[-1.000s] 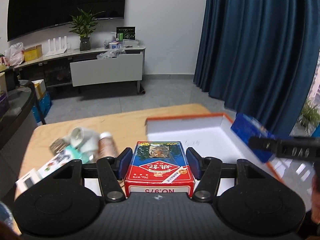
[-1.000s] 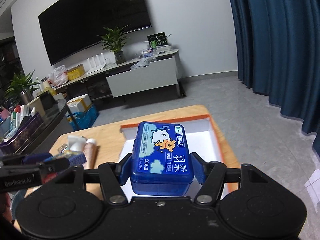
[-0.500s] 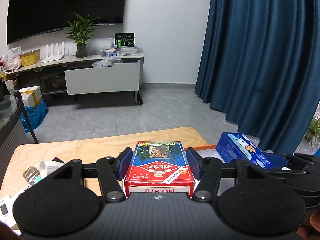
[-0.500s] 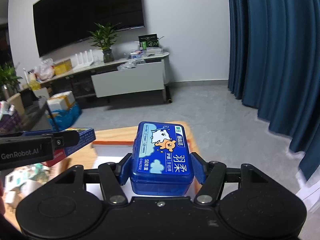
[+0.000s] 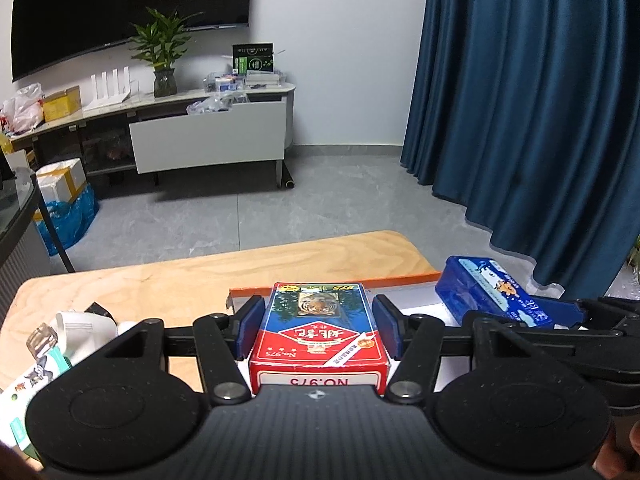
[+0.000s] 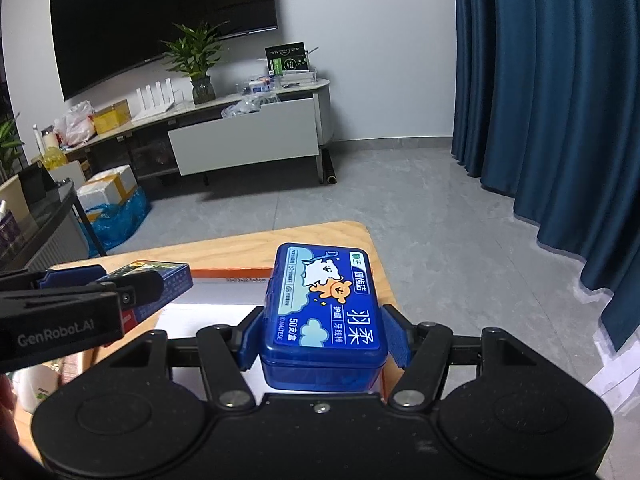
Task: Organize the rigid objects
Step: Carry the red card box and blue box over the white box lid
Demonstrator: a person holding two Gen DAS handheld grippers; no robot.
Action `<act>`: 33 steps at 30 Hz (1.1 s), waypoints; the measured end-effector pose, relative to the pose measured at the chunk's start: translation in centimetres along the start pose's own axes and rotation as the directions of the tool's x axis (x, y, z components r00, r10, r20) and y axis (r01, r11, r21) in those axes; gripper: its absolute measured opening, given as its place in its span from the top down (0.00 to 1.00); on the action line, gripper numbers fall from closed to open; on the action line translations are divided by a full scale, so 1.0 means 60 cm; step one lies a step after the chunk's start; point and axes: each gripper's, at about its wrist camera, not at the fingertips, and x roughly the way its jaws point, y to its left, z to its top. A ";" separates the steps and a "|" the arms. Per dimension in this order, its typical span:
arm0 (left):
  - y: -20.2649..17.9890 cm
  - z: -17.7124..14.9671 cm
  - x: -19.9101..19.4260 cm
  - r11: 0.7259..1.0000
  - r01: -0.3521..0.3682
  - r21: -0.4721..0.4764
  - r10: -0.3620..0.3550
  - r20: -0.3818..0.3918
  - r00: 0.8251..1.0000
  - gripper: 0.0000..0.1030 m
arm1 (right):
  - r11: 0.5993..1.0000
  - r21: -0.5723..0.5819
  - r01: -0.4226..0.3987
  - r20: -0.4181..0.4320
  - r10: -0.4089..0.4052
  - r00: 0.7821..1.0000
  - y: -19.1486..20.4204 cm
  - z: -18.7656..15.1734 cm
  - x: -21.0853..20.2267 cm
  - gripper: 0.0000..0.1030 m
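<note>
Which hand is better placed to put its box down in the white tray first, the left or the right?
Probably the right. The right gripper holds the blue plastic box over the white tray. The left gripper holds the card box at the tray's near-left corner.

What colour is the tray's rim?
Orange, over white walls: the tray rim shows best in the left wrist view.

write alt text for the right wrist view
The right gripper holds a blue plastic box over a white tray with an orange rim on a wooden table. At left, the left gripper carries a card box; behind are a TV, a plant and blue curtains.
</note>
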 end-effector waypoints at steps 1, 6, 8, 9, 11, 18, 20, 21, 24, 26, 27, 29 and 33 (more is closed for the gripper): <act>-0.002 0.000 0.000 1.000 -0.001 0.006 0.001 -0.001 1.000 0.42 | 1.000 -0.004 0.003 0.001 -0.003 1.000 0.001 0.000 0.000 0.28; -0.004 -0.003 0.005 1.000 0.001 0.007 -0.001 -0.011 1.000 0.42 | 1.000 -0.013 0.015 -0.011 -0.015 1.000 0.006 -0.002 0.010 0.28; -0.003 -0.002 0.008 1.000 0.004 0.003 -0.004 -0.018 1.000 0.42 | 1.000 -0.018 0.015 -0.012 -0.015 1.000 0.008 0.000 0.013 0.28; -0.003 -0.002 0.009 1.000 0.008 0.000 -0.008 -0.021 1.000 0.42 | 1.000 -0.022 0.018 -0.012 -0.019 1.000 0.010 0.000 0.015 0.28; -0.004 -0.002 0.009 1.000 0.002 0.006 -0.001 -0.016 1.000 0.42 | 0.999 -0.027 0.026 -0.013 -0.026 1.000 0.012 0.000 0.018 0.28; -0.004 -0.004 0.014 1.000 0.002 -0.002 -0.002 -0.021 1.000 0.42 | 0.999 -0.027 0.030 -0.019 -0.030 0.999 0.015 -0.002 0.023 0.28; -0.004 -0.005 0.016 1.000 0.000 -0.001 0.000 -0.023 1.000 0.42 | 0.999 -0.029 0.030 -0.022 -0.030 0.999 0.017 -0.001 0.024 0.28; -0.003 -0.005 0.017 1.000 0.000 -0.003 -0.001 -0.024 1.000 0.42 | 0.999 -0.029 0.029 -0.022 -0.030 0.999 0.017 -0.001 0.025 0.28; -0.004 -0.008 0.017 1.000 0.000 -0.006 0.000 -0.025 1.000 0.42 | 0.999 -0.031 0.028 -0.023 -0.029 0.999 0.018 0.000 0.025 0.28; -0.004 -0.007 0.019 1.000 0.002 -0.008 -0.003 -0.028 1.000 0.42 | 0.999 -0.037 0.029 -0.022 -0.030 0.999 0.021 0.000 0.025 0.28; -0.003 -0.008 0.018 1.000 0.003 -0.010 -0.003 -0.028 1.000 0.42 | 0.999 -0.038 0.028 -0.022 -0.029 0.999 0.022 0.000 0.025 0.28; -0.004 -0.008 0.018 1.000 0.000 -0.009 -0.001 -0.026 1.000 0.42 | 0.999 -0.037 0.030 -0.022 -0.030 0.999 0.023 -0.001 0.025 0.28; -0.001 -0.009 0.018 1.000 0.002 -0.010 -0.003 -0.026 1.000 0.42 | 0.999 -0.037 0.027 -0.021 -0.028 0.999 0.022 -0.004 0.025 0.28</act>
